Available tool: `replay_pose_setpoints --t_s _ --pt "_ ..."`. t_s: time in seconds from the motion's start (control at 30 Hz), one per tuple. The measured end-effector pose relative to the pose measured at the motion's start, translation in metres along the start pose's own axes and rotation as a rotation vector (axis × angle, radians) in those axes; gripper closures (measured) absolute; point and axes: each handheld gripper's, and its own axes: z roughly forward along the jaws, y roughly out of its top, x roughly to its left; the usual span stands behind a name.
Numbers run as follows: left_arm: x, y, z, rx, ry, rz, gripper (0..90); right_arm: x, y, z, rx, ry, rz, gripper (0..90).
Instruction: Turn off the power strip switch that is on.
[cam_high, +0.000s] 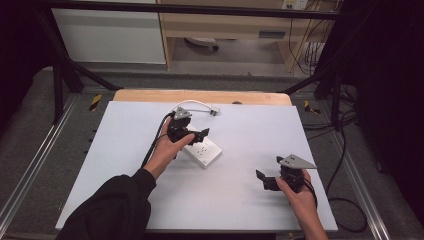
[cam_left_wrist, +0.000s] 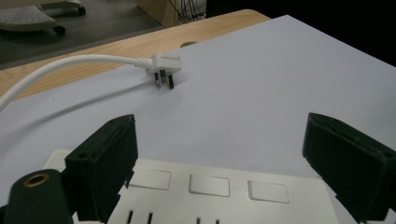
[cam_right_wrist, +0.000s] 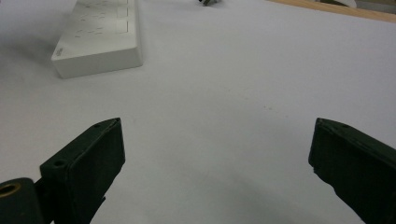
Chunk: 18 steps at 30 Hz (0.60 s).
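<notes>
White power strip (cam_high: 203, 151) near centre of grey-white table sheet (cam_high: 240, 200), lying diagonally. Left gripper (cam_high: 199, 135) directly above strip, jaws spread wide, gripping nothing. Rocker switches and socket slots of strip (cam_left_wrist: 210, 196) visible between jaws in left gripper view; not resolvable from high view. White plug (cam_left_wrist: 162, 67) with pins exposed, resting on sheet beyond strip, cord (cam_left_wrist: 60, 67) curving off toward wooden table edge (cam_left_wrist: 116, 46). Right gripper (cam_high: 265, 180) near right front of sheet, well apart from strip, jaws likewise wide and empty. Right gripper view: end face of strip (cam_right_wrist: 98, 46) at upper left, bare sheet (cam_right_wrist: 233, 116) between jaws. Open sheet on all sides of strip; broadest clear areas at front and far right. Wooden strip along far edge; black frame posts (cam_high: 57, 90) outside table corners.
</notes>
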Motion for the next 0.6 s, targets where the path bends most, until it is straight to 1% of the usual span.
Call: replay_pose_setpoints --t_s 0.13,0.27,0.33,0.43,0.6 --pt "-0.003 0.002 -0.006 -0.001 -0.009 0.0 10.6 0.0 0.0 0.0 -0.001 0.0 0.005 3.7" --pt "-0.006 0.005 -0.014 -0.002 -0.008 0.002 10.6 0.0 0.0 0.0 0.002 0.001 0.01 3.1" --pt "-0.007 0.006 -0.018 -0.011 -0.008 0.005 10.6 0.0 0.0 0.0 0.001 0.003 0.012 3.0" --pt "-0.007 0.006 -0.025 -0.028 -0.013 -0.005 9.8 -0.001 0.0 0.0 0.0 0.008 0.007 2.6" --pt "-0.006 0.007 -0.037 -0.048 -0.017 -0.005 9.0 0.0 0.0 0.001 0.001 0.013 0.013 2.6"
